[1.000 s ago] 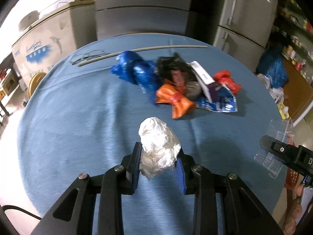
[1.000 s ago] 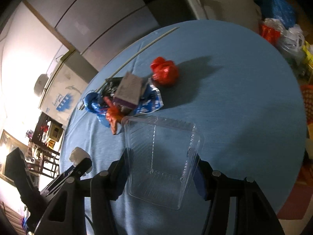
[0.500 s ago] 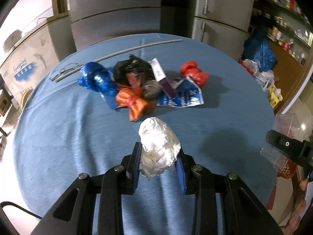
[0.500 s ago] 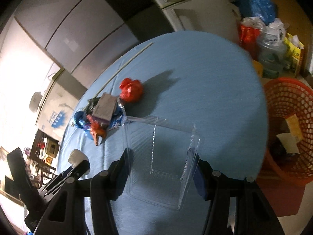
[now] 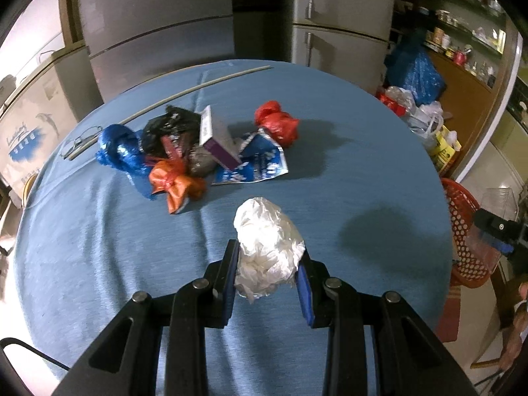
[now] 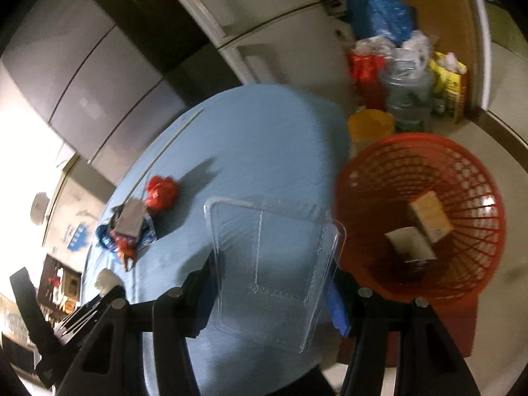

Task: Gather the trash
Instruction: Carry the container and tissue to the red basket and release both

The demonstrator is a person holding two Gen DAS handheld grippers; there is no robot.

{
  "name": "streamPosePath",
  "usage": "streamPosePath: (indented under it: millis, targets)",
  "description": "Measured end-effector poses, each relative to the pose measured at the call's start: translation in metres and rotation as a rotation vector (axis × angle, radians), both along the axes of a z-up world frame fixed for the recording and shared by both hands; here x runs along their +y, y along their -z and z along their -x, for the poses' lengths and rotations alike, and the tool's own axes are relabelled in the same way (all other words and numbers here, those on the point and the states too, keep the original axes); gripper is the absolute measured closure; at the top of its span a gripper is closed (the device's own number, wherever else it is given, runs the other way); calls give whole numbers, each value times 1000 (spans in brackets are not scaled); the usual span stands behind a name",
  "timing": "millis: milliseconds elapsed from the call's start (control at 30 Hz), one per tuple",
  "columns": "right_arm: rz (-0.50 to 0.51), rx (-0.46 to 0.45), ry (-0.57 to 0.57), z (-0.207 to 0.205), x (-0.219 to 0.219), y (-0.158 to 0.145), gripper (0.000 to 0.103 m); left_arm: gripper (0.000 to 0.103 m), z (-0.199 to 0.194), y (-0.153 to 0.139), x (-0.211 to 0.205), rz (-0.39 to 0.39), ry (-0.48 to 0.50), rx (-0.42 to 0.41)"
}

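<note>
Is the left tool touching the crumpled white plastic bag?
Touching: in the left wrist view, both pads of the left tool press against the crumpled white plastic bag, no gap showing.

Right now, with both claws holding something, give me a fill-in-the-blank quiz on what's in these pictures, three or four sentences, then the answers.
1. The left claw grips a crumpled ball of ____ plastic.
2. The right claw holds a clear plastic ____.
3. The red mesh basket stands on the ____ beside the round blue-clothed table.
4. The purple cardboard box in the trash pile leans beside a crumpled ____ bag on its left.

Answers: white; tray; floor; black
</note>
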State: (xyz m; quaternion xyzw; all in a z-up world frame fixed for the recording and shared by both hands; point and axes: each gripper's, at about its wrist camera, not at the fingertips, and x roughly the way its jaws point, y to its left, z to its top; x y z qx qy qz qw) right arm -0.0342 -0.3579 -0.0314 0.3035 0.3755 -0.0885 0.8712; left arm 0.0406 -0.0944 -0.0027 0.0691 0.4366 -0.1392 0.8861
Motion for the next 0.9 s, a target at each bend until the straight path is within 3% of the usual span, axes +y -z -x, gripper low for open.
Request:
streamPosePath:
  millis: [300, 900]
  targets:
    - [29, 21, 120, 25, -59, 2, 43, 70, 4, -8, -32, 0, 69, -20]
    - [24, 107, 150, 41, -107, 36, 43, 70, 21, -29, -146, 40, 324, -41]
